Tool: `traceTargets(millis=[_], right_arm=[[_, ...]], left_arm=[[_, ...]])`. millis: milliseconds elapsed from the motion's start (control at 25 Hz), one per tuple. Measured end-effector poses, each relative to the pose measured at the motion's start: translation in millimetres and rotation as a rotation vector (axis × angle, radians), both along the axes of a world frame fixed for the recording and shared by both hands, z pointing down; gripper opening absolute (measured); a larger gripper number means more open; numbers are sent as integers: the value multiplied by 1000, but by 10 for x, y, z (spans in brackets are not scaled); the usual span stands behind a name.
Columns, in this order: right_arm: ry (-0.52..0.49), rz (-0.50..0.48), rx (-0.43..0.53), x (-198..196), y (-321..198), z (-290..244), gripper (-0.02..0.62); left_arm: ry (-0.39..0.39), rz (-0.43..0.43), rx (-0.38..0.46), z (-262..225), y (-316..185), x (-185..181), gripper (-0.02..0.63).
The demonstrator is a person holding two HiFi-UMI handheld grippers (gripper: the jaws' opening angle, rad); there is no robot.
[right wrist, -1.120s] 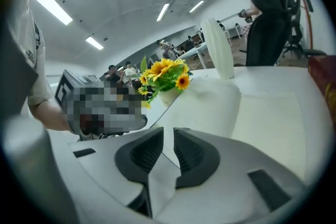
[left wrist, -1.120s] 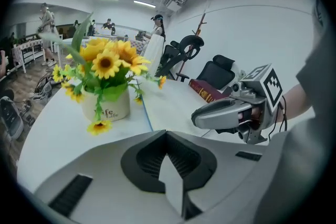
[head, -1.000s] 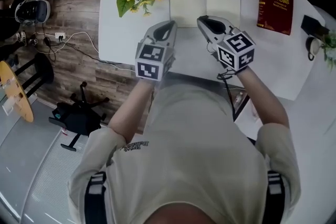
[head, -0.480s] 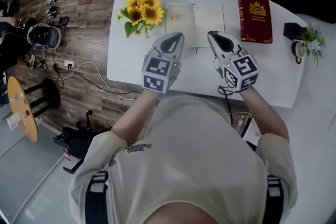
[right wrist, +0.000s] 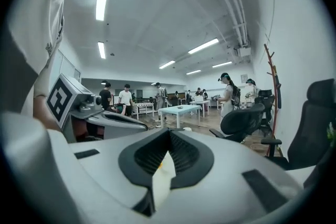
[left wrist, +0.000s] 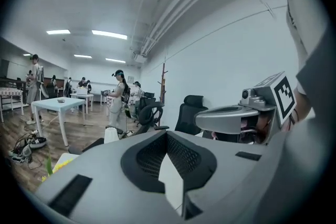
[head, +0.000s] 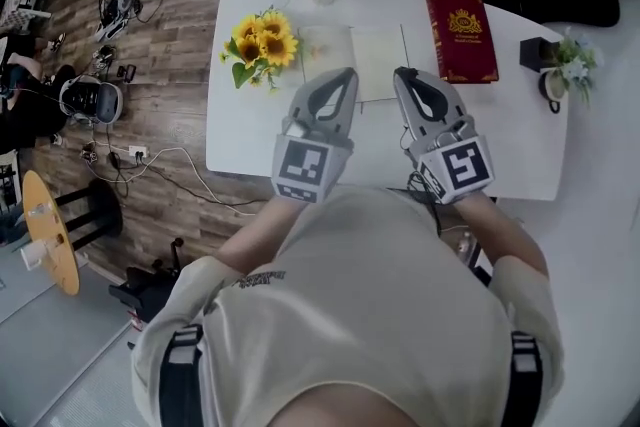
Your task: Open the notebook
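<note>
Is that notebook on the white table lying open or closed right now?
Open: the notebook lies flat with two pale pages spread either side of its centre fold, between the sunflowers and the red book.

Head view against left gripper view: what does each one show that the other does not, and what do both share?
Only the head view shows the open notebook lying on the white table and the red book beside it. Only the left gripper view shows standing people, ceiling lights and a coat stand by the wall. Both show the left claw and the right claw, side by side, shut and empty.
</note>
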State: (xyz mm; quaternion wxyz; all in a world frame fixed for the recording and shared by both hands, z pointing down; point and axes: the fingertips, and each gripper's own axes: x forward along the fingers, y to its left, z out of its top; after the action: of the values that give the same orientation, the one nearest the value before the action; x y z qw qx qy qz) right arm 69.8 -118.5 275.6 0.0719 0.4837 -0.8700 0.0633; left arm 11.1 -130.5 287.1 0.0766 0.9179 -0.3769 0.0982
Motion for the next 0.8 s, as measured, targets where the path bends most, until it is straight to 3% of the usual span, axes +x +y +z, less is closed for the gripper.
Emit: traceTargets(millis=[240,800], right_arm=[[-28,41,43,45,171,-141,2],[-50,16,48,-6,281,-190,2]], left_arm=[[57,-45,125,-288,124,11,2],[48,-51,117,-260,213,59,2]])
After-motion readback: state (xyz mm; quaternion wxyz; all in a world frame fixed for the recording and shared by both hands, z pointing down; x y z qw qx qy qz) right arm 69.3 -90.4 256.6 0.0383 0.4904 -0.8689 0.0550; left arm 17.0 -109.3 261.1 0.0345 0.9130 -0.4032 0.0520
